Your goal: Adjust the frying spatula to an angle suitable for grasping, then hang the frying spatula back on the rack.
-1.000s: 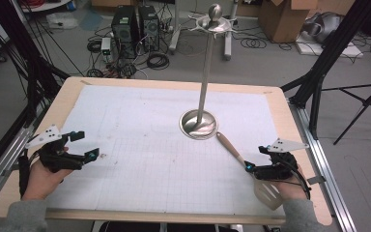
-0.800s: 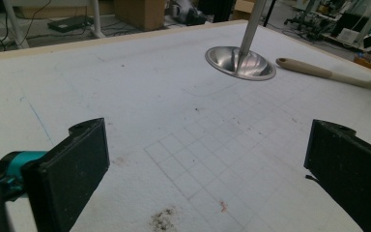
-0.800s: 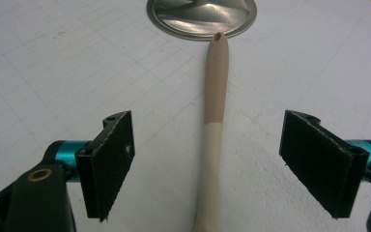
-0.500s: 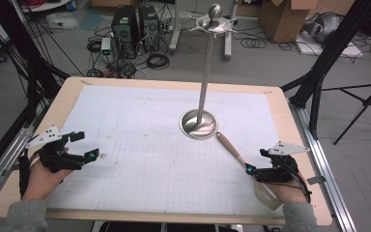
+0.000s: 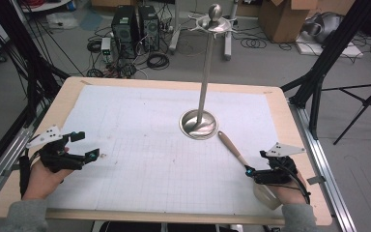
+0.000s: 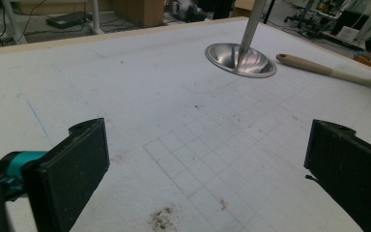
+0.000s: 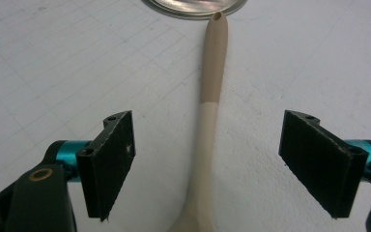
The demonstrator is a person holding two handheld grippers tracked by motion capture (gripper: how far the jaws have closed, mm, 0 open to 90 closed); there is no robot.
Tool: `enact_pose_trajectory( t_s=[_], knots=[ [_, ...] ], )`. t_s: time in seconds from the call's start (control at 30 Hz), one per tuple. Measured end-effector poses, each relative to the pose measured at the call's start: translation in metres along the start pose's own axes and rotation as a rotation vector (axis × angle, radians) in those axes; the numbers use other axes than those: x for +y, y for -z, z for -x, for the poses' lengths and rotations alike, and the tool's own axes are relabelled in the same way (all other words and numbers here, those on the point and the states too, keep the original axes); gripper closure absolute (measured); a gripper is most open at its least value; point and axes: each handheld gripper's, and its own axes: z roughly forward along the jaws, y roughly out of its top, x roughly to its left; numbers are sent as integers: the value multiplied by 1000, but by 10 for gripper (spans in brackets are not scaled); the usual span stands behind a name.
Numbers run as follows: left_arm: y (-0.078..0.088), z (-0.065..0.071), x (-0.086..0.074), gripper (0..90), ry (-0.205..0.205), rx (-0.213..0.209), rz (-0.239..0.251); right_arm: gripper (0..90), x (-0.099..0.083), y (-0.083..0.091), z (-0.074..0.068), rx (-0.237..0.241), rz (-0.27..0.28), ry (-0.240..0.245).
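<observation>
The spatula [image 7: 210, 111] lies unmoved between the released jaws of the right gripper [image 7: 205, 162], which has edged slightly forward since before.

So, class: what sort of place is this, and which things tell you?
Probably a lab or workshop: computer towers and loose cables on the floor, cardboard boxes, and a gridded sheet covering the wooden table.

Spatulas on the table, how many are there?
1. The spatula lies right of the metal stand's base, its handle between the open right gripper jaws.
</observation>
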Motion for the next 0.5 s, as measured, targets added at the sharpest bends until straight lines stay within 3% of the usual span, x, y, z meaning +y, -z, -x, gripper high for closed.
enact_pose_trajectory(
  t_s=[0.4,0.5],
  knots=[
    [-1,-2,0,26,0,-2,-2,196,0,0,4,-27,-13,-36],
    [-1,-1,0,25,0,-2,2,196,5,4,3,-45,9,-41]
  ],
)
